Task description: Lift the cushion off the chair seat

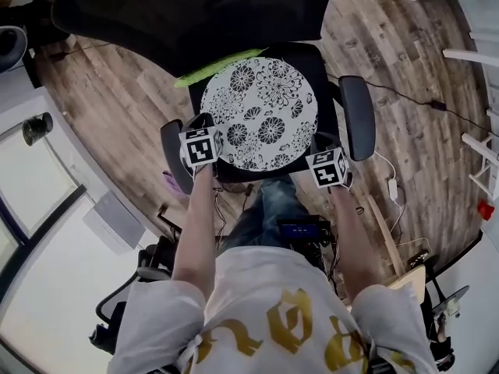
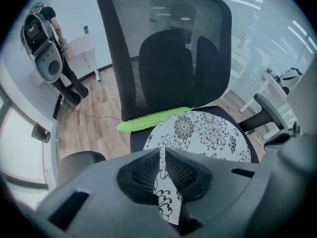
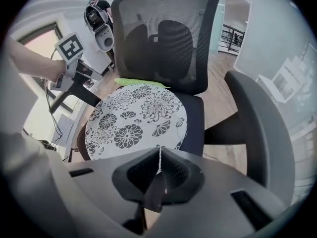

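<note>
Left hand-held gripper (image 2: 162, 155) and right hand-held gripper (image 3: 158, 160) hover closed, empty, near the floral cushion (image 1: 261, 114); shut jaws could just shove it sideways.

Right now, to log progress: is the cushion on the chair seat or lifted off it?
On: the floral cushion lies flat on the black chair seat, no gap showing beneath it.
</note>
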The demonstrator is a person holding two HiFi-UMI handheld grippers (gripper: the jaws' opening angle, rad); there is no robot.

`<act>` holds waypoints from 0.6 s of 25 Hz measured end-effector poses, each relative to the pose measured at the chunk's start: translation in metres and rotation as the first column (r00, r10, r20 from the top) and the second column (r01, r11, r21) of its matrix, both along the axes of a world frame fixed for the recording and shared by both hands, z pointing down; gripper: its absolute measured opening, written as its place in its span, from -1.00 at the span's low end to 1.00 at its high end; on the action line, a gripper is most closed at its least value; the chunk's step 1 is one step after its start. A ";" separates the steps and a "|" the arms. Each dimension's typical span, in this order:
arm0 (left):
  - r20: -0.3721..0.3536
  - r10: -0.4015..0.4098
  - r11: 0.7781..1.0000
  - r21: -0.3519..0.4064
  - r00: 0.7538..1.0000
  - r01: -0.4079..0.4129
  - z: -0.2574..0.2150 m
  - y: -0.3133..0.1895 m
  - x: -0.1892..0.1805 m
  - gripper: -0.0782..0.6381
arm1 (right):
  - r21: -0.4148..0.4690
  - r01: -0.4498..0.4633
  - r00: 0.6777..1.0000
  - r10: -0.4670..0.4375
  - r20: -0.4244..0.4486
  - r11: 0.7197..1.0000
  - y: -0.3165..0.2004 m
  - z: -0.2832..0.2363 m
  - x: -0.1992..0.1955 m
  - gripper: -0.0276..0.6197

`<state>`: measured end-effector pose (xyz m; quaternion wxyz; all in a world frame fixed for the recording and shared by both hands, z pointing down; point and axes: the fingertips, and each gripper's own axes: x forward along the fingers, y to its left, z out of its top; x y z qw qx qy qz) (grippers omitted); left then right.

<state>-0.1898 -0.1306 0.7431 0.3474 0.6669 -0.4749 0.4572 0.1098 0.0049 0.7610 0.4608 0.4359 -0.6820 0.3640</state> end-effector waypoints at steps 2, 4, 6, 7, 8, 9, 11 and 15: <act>0.007 0.007 1.000 0.001 1.000 -0.007 0.007 -0.004 0.002 -0.74 | 0.020 0.026 1.000 -0.026 0.002 0.999 -0.004 0.004 -0.002 -0.87; 0.018 0.008 1.000 0.012 1.000 -0.008 0.013 -0.008 0.004 -0.65 | 0.020 0.028 0.999 -0.028 0.017 0.999 -0.005 0.010 -0.004 -0.87; 0.029 0.007 1.000 0.002 1.000 -0.008 0.021 -0.010 0.006 -0.56 | 0.002 0.010 0.999 -0.011 0.036 1.000 -0.003 0.018 -0.003 -0.87; 0.032 0.007 1.000 -0.004 0.999 -0.007 0.027 -0.012 0.007 -0.56 | -0.006 0.000 0.999 0.000 0.041 1.000 -0.002 0.022 -0.003 -0.87; 0.035 0.009 1.000 -0.005 0.999 -0.009 0.032 -0.014 0.007 -0.56 | -0.010 -0.009 0.999 0.010 0.045 1.000 -0.003 0.026 -0.002 -0.87; 0.038 0.014 1.000 -0.005 0.999 -0.014 0.037 -0.017 0.008 -0.55 | -0.011 -0.018 0.999 0.019 0.051 1.000 -0.003 0.029 -0.003 -0.87; 0.051 0.032 0.999 -0.006 0.998 -0.031 0.044 -0.020 0.009 -0.48 | -0.011 -0.020 0.997 0.021 0.073 1.000 -0.001 0.036 -0.008 -0.87; 0.081 0.066 0.998 -0.024 0.995 -0.064 0.061 -0.022 0.015 -0.44 | -0.015 -0.003 0.996 0.004 0.084 1.000 0.001 0.047 -0.012 -0.70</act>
